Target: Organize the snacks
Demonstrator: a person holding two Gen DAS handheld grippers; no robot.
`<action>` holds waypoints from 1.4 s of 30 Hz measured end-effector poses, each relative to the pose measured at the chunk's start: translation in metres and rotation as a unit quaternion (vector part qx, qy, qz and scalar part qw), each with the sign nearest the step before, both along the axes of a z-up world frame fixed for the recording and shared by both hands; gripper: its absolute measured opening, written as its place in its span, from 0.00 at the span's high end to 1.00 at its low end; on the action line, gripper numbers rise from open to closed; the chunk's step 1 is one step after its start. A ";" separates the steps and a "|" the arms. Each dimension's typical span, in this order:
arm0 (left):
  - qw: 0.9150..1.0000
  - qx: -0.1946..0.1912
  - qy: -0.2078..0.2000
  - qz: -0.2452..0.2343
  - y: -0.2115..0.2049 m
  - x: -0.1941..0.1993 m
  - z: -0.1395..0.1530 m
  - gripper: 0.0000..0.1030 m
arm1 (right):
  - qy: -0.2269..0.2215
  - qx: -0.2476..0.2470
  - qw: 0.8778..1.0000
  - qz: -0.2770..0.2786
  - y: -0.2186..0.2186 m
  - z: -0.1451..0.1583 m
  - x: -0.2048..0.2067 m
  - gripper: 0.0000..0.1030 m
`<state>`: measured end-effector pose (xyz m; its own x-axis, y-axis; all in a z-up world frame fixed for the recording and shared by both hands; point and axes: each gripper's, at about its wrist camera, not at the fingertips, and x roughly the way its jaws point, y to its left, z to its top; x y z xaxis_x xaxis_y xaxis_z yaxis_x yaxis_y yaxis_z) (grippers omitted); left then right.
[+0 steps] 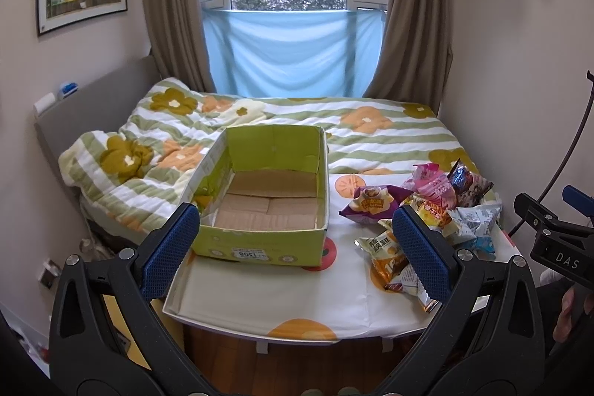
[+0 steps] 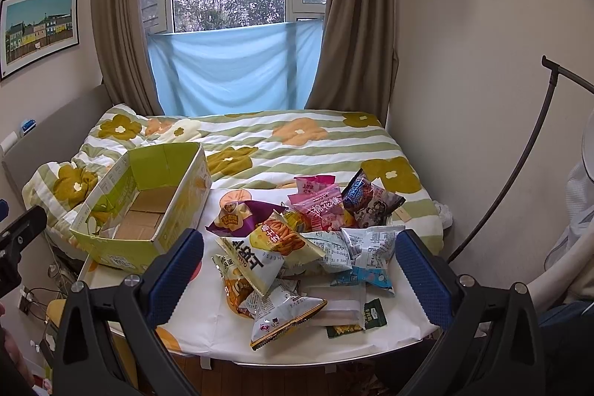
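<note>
Both tools, left [image 1: 297, 247] and right [image 2: 299, 271], are hovering with jaws wide, holding nothing. Snacks [image 2: 297, 247] are lying heaped on the surface [image 2: 208, 321] beside the empty box [image 2: 148, 221], probably awaiting sorting into it.

Surface: white table [image 2: 193, 318], orange-dot cloth | Left: open green cardboard box [image 2: 122, 249] | Right: heaped snack packets [image 2: 297, 247]

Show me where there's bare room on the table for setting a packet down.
Bare cloth lies along the near table edge, in front of the green box, whose floor is bare too. The snack pile crowds the right side.
</note>
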<state>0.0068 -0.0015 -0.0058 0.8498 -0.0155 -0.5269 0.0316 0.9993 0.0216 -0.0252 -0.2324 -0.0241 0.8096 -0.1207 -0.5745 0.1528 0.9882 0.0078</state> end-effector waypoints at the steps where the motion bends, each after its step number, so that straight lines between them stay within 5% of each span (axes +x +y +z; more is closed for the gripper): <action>1: 1.000 0.000 0.000 0.000 0.000 0.000 0.000 0.00 | 0.000 0.000 1.000 0.000 0.000 0.000 0.000 0.00; 12: 1.000 -0.001 0.002 0.000 -0.001 0.000 -0.002 0.00 | 0.001 0.000 1.000 -0.001 0.000 0.001 0.001 0.00; 24: 0.994 -0.003 0.077 -0.071 -0.024 0.051 -0.029 0.00 | 0.047 0.035 0.998 -0.017 -0.025 -0.020 0.008 0.00; 35: 0.977 0.040 0.117 -0.176 -0.111 0.121 -0.073 0.00 | 0.102 0.036 0.994 -0.020 -0.082 -0.069 0.029 0.00; 42: 0.954 0.082 0.168 -0.233 -0.177 0.162 -0.115 0.00 | 0.149 0.043 0.987 0.035 -0.102 -0.114 0.051 0.00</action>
